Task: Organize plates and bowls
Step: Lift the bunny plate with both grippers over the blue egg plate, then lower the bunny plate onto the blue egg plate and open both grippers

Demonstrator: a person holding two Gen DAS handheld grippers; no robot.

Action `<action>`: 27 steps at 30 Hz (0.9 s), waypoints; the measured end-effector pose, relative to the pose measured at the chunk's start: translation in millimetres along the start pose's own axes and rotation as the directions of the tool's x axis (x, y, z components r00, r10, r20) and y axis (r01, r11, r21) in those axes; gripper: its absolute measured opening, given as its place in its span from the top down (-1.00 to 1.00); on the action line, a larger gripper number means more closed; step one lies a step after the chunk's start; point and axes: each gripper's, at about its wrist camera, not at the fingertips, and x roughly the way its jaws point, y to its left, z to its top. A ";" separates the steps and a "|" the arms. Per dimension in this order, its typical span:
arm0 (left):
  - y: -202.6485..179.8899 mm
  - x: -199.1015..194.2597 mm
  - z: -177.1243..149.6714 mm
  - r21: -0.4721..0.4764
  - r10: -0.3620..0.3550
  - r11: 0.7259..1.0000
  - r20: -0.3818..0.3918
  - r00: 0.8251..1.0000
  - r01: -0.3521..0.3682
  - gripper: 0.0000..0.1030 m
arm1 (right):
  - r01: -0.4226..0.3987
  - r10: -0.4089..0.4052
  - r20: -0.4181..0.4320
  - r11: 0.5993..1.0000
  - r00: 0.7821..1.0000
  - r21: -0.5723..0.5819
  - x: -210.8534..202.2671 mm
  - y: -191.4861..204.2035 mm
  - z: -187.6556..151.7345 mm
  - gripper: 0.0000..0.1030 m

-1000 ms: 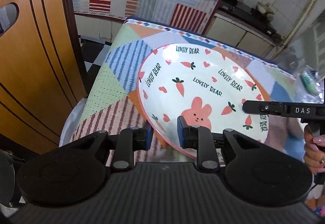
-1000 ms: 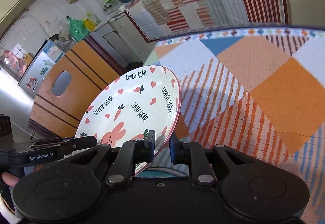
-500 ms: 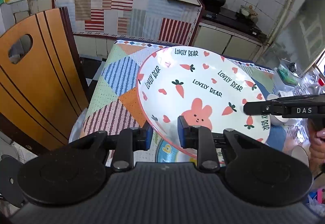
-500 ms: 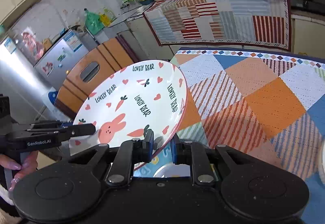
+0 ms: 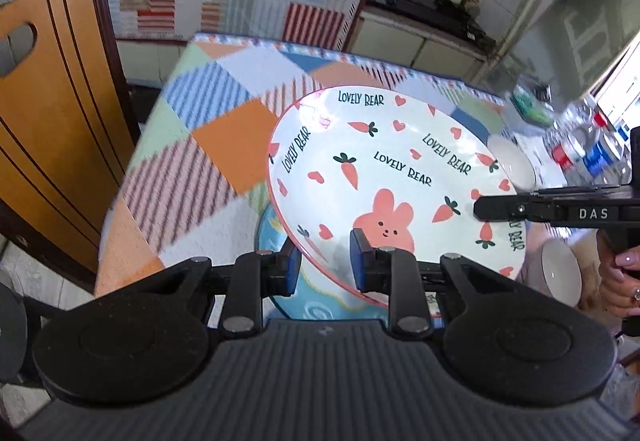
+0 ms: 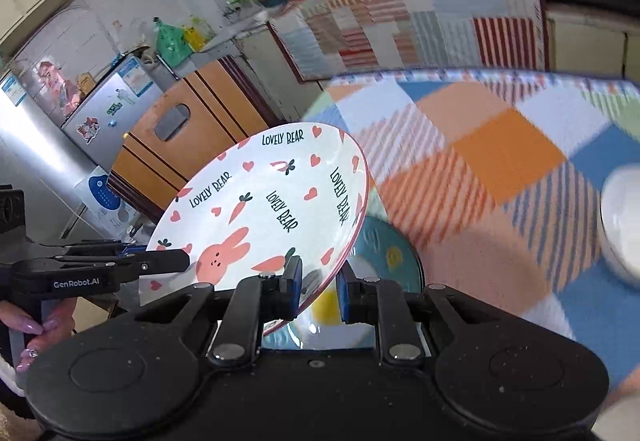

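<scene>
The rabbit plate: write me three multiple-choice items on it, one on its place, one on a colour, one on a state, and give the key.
1. Where is the white round ceramic plate with the pink rabbit print?
A. Lying flat on the cloth
B. Held tilted above the checked tablecloth
C. Inside a cupboard

2. What colour is the round plate lying on the table beneath it?
A. Blue
B. Red
C. Black

3. What is the state of the left claw?
A. Wide open with nothing between its pads
B. Shut on the rabbit plate's rim
C. Out of view

Key:
1 B, the plate slants with the cloth visible below it.
2 A, a blue surface with a yellow mark shows under the raised rim.
3 B, both blue pads press on the near rim.
</scene>
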 end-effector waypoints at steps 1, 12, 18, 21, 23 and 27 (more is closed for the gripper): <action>-1.1 3.8 -3.2 0.004 -0.004 1.000 -0.016 1.000 0.004 0.54 | 0.006 -0.006 -0.016 1.000 1.000 0.008 0.3 -1.9 -5.4 0.56; 14.6 47.8 -19.3 -0.061 -0.049 0.997 -0.133 0.990 0.041 0.55 | 0.035 -0.030 -0.060 0.996 0.998 0.084 16.0 -24.8 -37.5 0.56; 23.8 66.5 -28.8 -0.077 -0.037 0.997 -0.187 0.982 0.022 0.55 | 0.040 -0.027 -0.098 0.991 0.995 0.131 40.3 -35.4 -47.1 0.56; 26.1 70.8 -30.2 -0.088 -0.034 0.996 -0.210 0.977 0.016 0.55 | 0.049 -0.033 -0.122 0.990 0.992 0.134 48.9 -36.7 -49.9 0.56; 26.1 71.7 -31.0 -0.089 -0.037 0.996 -0.223 0.974 0.017 0.55 | 0.056 -0.038 -0.130 0.989 0.991 0.134 51.6 -36.8 -50.7 0.56; 20.6 72.7 -32.7 -0.050 0.006 0.999 -0.204 0.979 -0.017 0.54 | 0.070 -0.051 -0.157 0.990 0.986 0.119 54.9 -34.7 -51.2 0.56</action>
